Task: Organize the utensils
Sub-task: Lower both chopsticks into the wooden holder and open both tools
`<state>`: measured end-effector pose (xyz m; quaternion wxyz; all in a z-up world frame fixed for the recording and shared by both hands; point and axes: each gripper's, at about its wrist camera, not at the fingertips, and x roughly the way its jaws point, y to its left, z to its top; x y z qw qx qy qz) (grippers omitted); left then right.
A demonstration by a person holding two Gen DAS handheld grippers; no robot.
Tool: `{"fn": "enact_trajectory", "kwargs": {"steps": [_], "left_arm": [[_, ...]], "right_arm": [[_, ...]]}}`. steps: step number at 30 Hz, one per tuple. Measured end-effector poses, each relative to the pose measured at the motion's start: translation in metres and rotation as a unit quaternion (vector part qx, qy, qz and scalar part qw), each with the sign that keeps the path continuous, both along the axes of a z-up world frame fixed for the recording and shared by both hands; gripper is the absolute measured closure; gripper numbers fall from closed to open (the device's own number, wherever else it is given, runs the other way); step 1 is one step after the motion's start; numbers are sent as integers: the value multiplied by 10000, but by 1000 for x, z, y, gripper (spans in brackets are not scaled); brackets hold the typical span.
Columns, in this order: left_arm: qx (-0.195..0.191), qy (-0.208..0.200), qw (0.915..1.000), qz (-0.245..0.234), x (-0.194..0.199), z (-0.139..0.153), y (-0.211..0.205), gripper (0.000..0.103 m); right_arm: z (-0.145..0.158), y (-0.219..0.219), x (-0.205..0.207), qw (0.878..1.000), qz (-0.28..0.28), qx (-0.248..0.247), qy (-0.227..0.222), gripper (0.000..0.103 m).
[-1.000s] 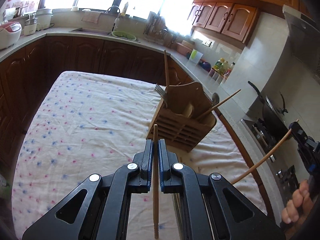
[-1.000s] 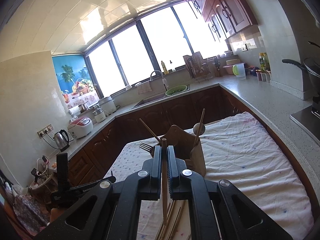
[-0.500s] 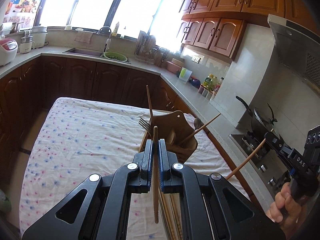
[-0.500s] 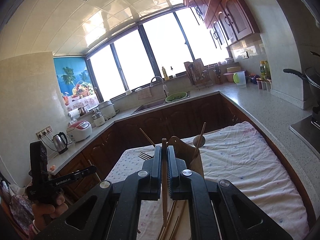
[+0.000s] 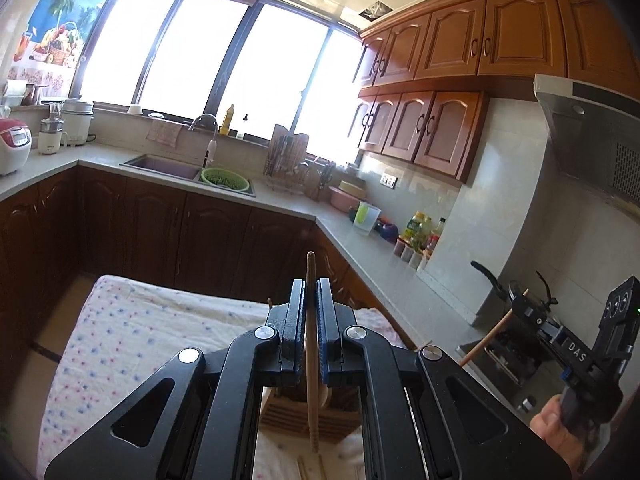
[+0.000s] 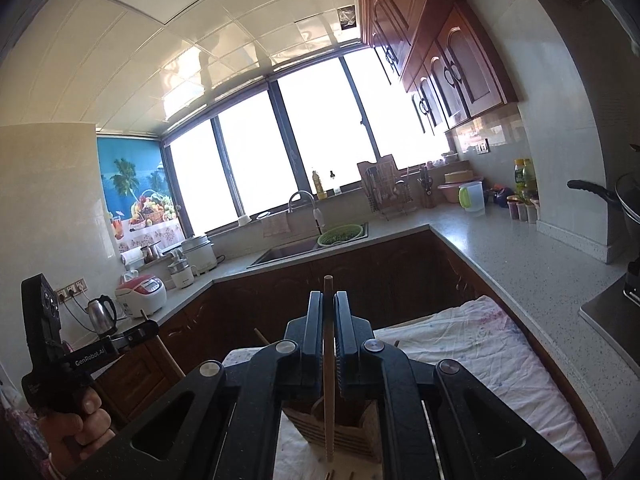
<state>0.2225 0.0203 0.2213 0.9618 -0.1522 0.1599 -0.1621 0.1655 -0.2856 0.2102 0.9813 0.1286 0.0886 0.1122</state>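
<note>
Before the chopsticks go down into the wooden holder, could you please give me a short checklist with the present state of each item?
1. Left gripper shut on its chopstick: ok.
2. Right gripper shut on its chopstick: ok.
3. Both chopsticks roughly upright in the jaws: ok.
4. Wooden holder standing on the tablecloth, below both grippers: ok.
5. Free slot under each tip: cannot tell; the grippers hide the holder's top.
6. More chopsticks lying loose on the cloth: not ok, still to collect.
</note>
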Motion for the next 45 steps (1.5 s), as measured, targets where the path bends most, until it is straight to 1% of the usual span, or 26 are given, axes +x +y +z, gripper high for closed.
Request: {"fn": "enact_trajectory", "kwargs": {"steps": [4, 6, 9, 16, 19, 21, 23, 26, 36, 38, 39, 40, 41, 42, 43, 44, 45], "left_arm": [[-84, -191, 9996, 193, 27, 3, -11, 99], [-117, -227, 9991, 333, 39, -3, -14, 99], [-113, -170, 9983, 542, 56, -21, -17, 99], [-106, 329, 9975, 624, 83, -77, -18, 99], [-82, 515, 9974, 505, 85, -94, -20, 98], [8, 583, 9972, 468, 86, -100, -24, 98], [65, 640, 9973, 359, 88, -104, -29, 98], [248, 621, 9972, 340, 86, -104, -36, 98], [279, 711, 9966, 295, 87, -106, -38, 97], [256, 769, 9963, 283, 87, -105, -37, 96], [230, 821, 9960, 272, 87, -104, -36, 94], [195, 855, 9958, 257, 87, -104, -34, 88], [177, 865, 9957, 278, 86, -103, -32, 78], [161, 861, 9957, 311, 83, -102, -29, 75], [120, 835, 9959, 320, 79, -100, -26, 69], [86, 812, 9962, 319, 75, -98, -24, 65], [69, 805, 9962, 338, 70, -95, -22, 60]], "right_arm": [[8, -3, 27, 9997, -200, 24, -113, 98], [6, -4, 39, 9995, -284, 17, -107, 98], [-4, -2, 52, 9992, -392, -57, -56, 98], [-49, 8, 66, 9988, -423, -173, 196, 98], [-66, 11, 68, 9983, -429, -216, 340, 98], [-76, 10, 73, 9978, -421, -193, 482, 98], [-84, 8, 76, 9971, -415, -166, 612, 98], [-94, 6, 80, 9961, -432, -168, 748, 97], [-93, 0, 82, 9953, -431, -107, 862, 97], [-93, -1, 83, 9952, -410, -71, 882, 95], [-93, -2, 83, 9952, -391, -40, 895, 92], [-93, -4, 83, 9952, -371, 7, 901, 92], [-93, -5, 82, 9952, -352, 62, 909, 89], [-92, -6, 81, 9951, -352, 107, 913, 80], [-91, -8, 79, 9953, -340, 162, 891, 73], [-89, -10, 76, 9955, -323, 226, 857, 55], [-86, -12, 73, 9958, -305, 300, 811, 33]]}}
